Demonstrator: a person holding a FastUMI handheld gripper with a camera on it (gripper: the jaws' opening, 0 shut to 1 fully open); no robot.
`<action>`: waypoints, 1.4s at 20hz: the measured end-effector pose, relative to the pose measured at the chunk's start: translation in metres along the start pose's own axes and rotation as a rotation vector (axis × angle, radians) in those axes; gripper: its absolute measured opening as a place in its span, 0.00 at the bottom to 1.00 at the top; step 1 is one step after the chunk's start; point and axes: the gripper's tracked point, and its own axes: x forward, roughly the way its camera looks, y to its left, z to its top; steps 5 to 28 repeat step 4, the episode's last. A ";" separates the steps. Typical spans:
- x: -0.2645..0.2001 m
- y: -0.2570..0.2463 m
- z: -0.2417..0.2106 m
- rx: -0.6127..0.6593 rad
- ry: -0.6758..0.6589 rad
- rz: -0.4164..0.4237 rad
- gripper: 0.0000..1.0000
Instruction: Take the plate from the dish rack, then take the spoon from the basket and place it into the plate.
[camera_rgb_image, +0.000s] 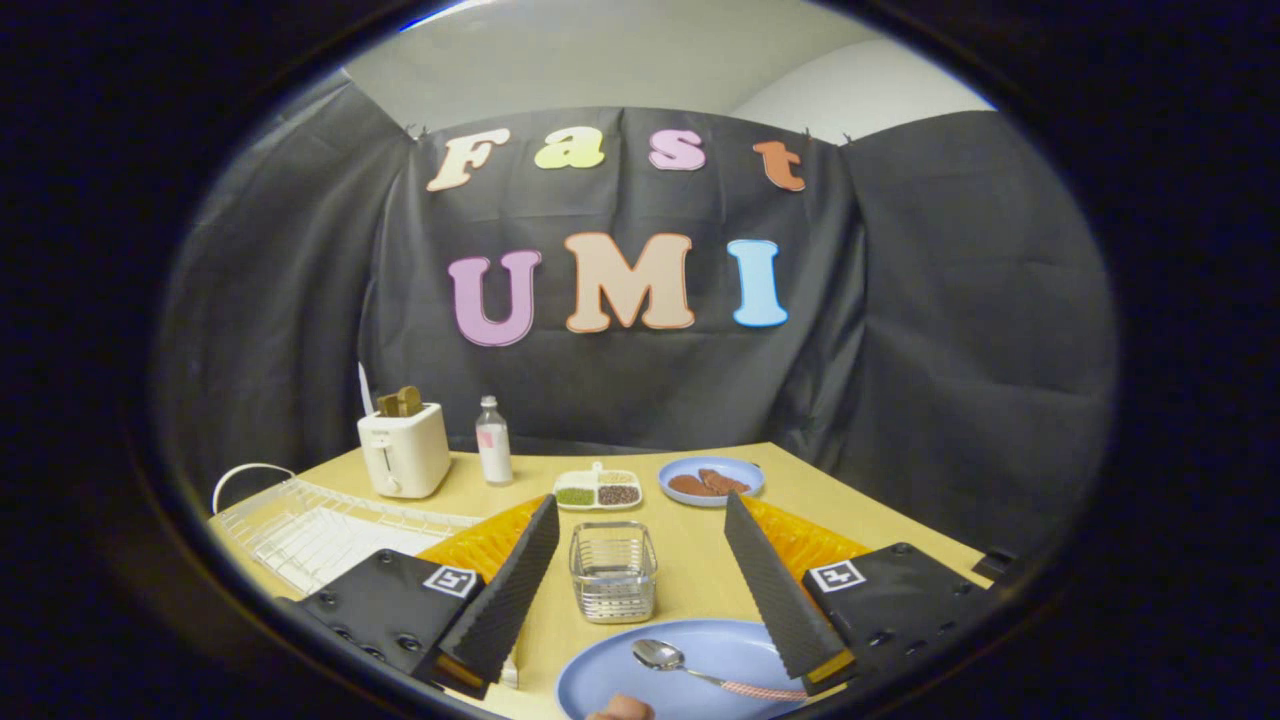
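1. Gripper view looks forward over a wooden table (700, 570) toward the black cloth wall, with the gripper (640, 590) hanging above the near edge of the table.
2. Its fingers stand spread wide apart, and nothing is pinched between them.
3. A blue plate (700, 665) lies flat on the table just below and between the fingers, at the nearest part of the table.
4. A spoon (700, 670) rests in that plate, its bowl toward the left and its patterned handle running right, where the end passes under the right finger.
5. A small wire basket (612, 570) stands just beyond the plate, between the fingers, and looks empty.
6. A white dish rack (320, 530) sits at the left, holding no plate that I can see.
7. Farther back stand a toaster (405, 450), a small bottle (492, 440), a divided tray of grains (598, 490) and a second blue plate with brown pieces (711, 480).
8. Judging from this layout, both parts of the task appear done: the plate is out of the rack and the spoon is in it.
9. What seems left is only to draw the open gripper clear without catching the spoon's handle.
10. Something small and rounded shows at the plate's near rim; I cannot tell what it is.
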 end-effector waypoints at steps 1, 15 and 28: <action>-0.002 -0.002 0.002 0.000 -0.011 0.000 1.00; -0.008 -0.006 0.006 0.003 -0.032 0.000 1.00; -0.008 -0.006 0.006 0.003 -0.032 0.000 1.00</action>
